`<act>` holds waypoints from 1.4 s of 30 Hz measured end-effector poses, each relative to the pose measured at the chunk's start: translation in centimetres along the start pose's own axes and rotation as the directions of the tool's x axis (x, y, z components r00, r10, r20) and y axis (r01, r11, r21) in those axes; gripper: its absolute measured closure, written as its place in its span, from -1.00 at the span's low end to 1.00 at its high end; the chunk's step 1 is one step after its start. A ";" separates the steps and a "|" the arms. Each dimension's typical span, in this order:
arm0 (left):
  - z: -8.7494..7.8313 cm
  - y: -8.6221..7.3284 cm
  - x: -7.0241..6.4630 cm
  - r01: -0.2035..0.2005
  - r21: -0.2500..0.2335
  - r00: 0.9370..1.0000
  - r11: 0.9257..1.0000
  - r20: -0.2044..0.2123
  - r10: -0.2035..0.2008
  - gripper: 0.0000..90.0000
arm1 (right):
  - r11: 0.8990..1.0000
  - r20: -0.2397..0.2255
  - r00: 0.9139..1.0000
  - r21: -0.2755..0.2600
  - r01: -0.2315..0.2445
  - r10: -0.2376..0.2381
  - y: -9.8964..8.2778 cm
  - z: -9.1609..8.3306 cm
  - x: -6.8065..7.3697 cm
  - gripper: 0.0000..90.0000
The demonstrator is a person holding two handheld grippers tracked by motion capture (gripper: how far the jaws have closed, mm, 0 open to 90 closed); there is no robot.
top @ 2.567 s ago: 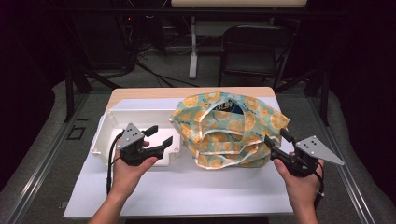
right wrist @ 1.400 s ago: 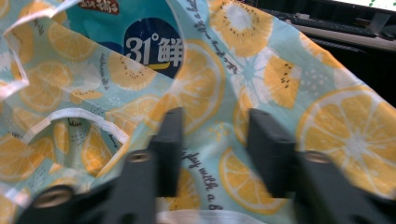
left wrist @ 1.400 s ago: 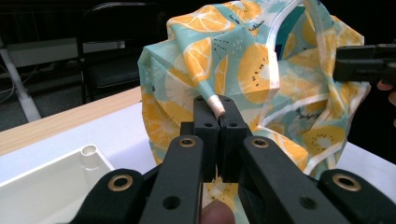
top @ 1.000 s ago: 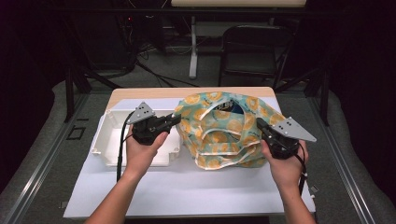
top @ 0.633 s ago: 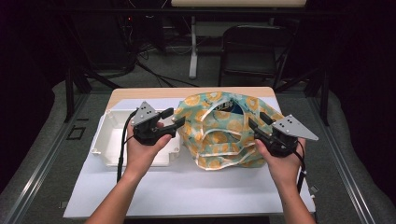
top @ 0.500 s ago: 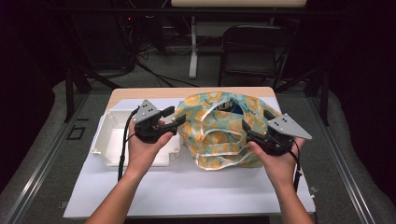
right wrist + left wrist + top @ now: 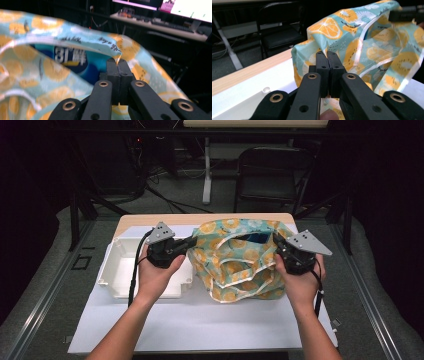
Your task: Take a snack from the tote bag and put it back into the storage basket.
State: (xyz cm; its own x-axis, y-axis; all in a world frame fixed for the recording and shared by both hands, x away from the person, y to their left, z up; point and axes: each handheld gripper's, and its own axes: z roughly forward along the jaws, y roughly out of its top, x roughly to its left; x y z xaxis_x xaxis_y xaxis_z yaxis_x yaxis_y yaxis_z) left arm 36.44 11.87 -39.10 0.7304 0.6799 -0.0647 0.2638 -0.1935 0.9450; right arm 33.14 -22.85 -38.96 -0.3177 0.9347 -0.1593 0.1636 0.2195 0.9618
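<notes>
**You hold the bag by both sides**

Your left gripper [image 7: 191,242] has its jaws pinched tight on the left edge of the bag [image 7: 240,262]. In the left gripper view the two black jaws [image 7: 327,58] meet, with a fold of the cloth caught between their tips. They have just been closing on it.

Your right gripper [image 7: 276,241] pinches the right edge of the bag the same way. In the right gripper view its jaws [image 7: 117,65] are pressed together on the rim of the cloth, and they too have just been closing. Something blue [image 7: 72,61] with white marks on it shows inside the bag, just past that rim.

The bag is soft cloth, light blue-green with orange fruit slices on it. It sits on the white mat [image 7: 200,320], toward the right and far part of the table [image 7: 150,219]. Its mouth faces up and is held apart between your two grippers. Its handles [image 7: 235,236] flop over the front.

A white tub [image 7: 117,272] stands on the mat just to the left of the bag. Your left hand [image 7: 157,272] is above the tub's right end. Your right hand [image 7: 300,282] is at the bag's right side.

A dark chair [image 7: 272,175] stands on the floor behind the table.
</notes>
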 end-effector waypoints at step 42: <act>4.7 -3.9 -6.3 0.075 0.140 0.992 0.987 -0.111 -0.060 -0.62 | 0.998 -0.077 0.997 0.055 -0.025 0.029 2.6 3.5 -2.5 0.97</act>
State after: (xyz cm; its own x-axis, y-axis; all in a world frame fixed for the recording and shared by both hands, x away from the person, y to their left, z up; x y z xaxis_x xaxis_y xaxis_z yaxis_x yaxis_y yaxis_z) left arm 33.83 5.01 -43.87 0.6391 0.7644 -0.0852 0.4036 -0.2390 0.8832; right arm 37.64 -23.67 -36.80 -0.3835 0.9165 -0.1141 0.2229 0.2117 0.9516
